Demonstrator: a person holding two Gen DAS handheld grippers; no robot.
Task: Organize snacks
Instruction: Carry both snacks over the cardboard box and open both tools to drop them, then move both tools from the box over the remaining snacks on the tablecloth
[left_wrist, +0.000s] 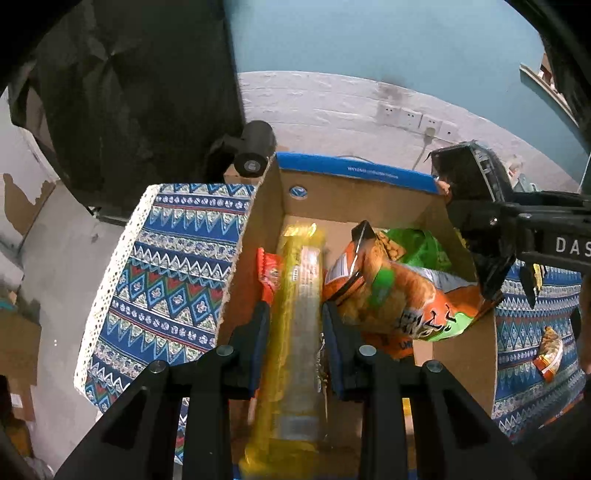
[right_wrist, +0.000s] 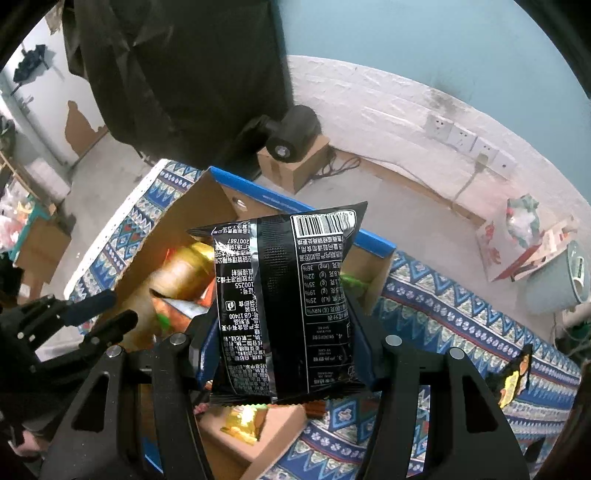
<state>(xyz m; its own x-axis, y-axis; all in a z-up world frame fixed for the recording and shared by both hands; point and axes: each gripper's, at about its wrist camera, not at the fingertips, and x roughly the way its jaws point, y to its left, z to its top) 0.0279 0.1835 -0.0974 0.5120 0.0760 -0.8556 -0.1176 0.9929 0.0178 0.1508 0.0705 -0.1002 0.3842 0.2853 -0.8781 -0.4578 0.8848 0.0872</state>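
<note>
The black snack packet (right_wrist: 286, 302) hangs upside down with its back panel showing: a barcode, a nutrition table reading 36%, 22%, 35%, 19%, 25%, and "GB 17400". The right gripper (right_wrist: 284, 354) pinches it from both sides above the cardboard box (left_wrist: 354, 199). The left gripper (left_wrist: 295, 321) clamps a long yellow, glossy snack pack (left_wrist: 299, 314) over the box, beside an orange chip bag (left_wrist: 391, 295) lying inside. "DAS" shows on the right gripper's body.

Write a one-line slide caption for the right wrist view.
Right gripper holds a black snack packet above the cardboard box on the patterned tablecloth.
</note>
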